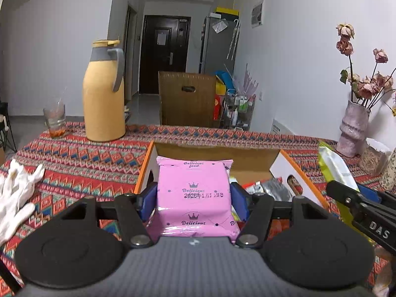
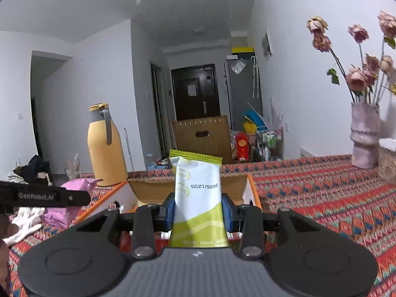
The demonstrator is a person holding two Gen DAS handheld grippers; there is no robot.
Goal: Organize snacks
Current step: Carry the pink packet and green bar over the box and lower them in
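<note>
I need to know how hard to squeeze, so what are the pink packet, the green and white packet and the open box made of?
Pink packet: glossy plastic film, with shiny creases and a crimped seal.
Green and white packet: smooth plastic film, probably, with a serrated sealed top edge.
Open box: cardboard, matte brown inside, white-coated outside with orange edges.

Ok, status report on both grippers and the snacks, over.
Left gripper shut on pink snack packet. Right gripper shut on green-and-white snack packet. Both above open cardboard box; nothing in the way.
</note>
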